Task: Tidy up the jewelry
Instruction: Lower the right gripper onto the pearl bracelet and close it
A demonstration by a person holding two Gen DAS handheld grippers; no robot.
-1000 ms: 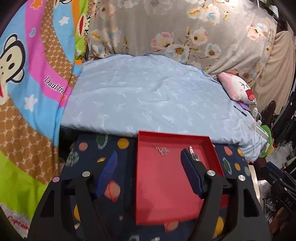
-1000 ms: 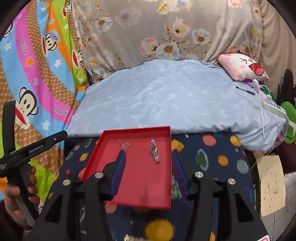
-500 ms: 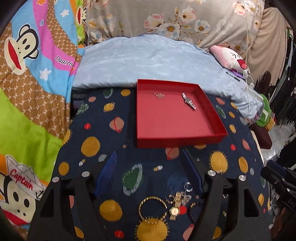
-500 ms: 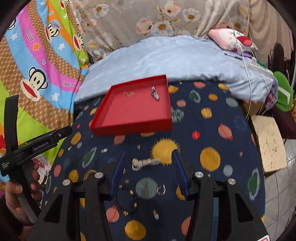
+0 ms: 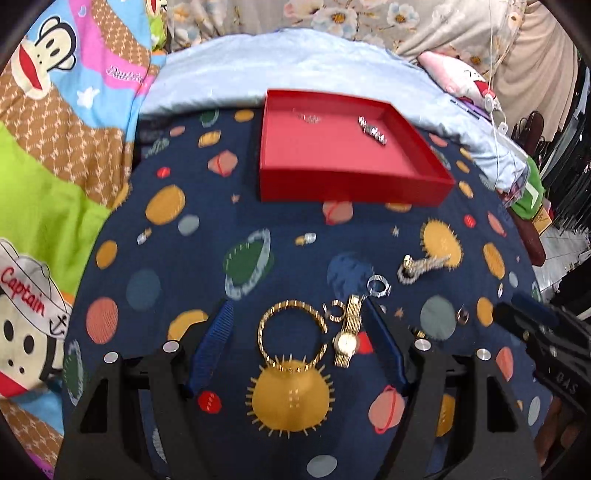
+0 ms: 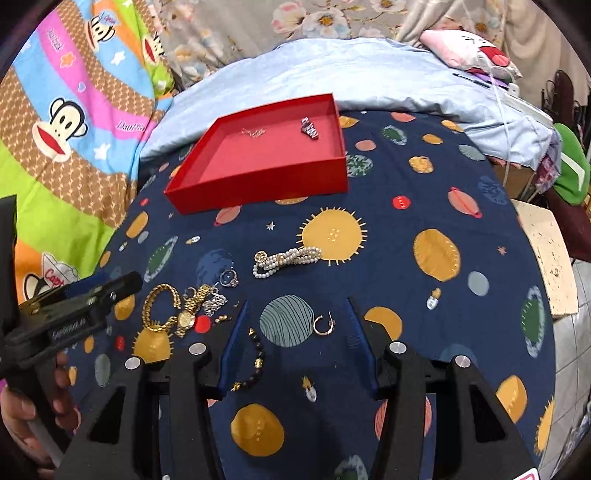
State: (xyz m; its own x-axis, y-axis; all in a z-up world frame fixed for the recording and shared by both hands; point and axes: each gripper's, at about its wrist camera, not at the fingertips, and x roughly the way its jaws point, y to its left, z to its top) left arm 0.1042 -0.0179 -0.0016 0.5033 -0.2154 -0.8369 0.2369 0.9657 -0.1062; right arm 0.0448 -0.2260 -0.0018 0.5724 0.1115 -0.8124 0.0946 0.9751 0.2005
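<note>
A gold bangle [image 5: 293,330] and a gold wristwatch [image 5: 348,338] lie side by side on a dark blue cloth [image 5: 166,266] printed with planets and suns, both framed between the spread blue fingers of the left gripper [image 5: 301,341], which hangs above them with jaws apart and nothing in its grip. Just beyond the watch sit two small rings, one gold [image 5: 336,310] and one silver [image 5: 378,286], and further right a string of pearls [image 5: 421,267] is bunched on the cloth. In the right wrist view, the right gripper [image 6: 297,341] also stands with jaws apart and empty; a single gold hoop earring [image 6: 324,325] lies between its fingers, and a dark beaded bracelet [image 6: 255,360] lies against its left finger. A small silver chain piece [image 6: 214,301] rests beside the watch. Toward the far edge of the cloth stands one shallow red tray [image 5: 351,188], holding two items near its back wall: a thin silver chain [image 5: 306,117] and a silver watch band [image 5: 372,130]. Behind the tray is a pale blue quilt [image 5: 295,66], a cartoon monkey blanket [image 5: 55,110] on the left, and floral fabric [image 6: 295,22] at the back. A person's hand [image 6: 22,413] holds the left gripper's handle.
</note>
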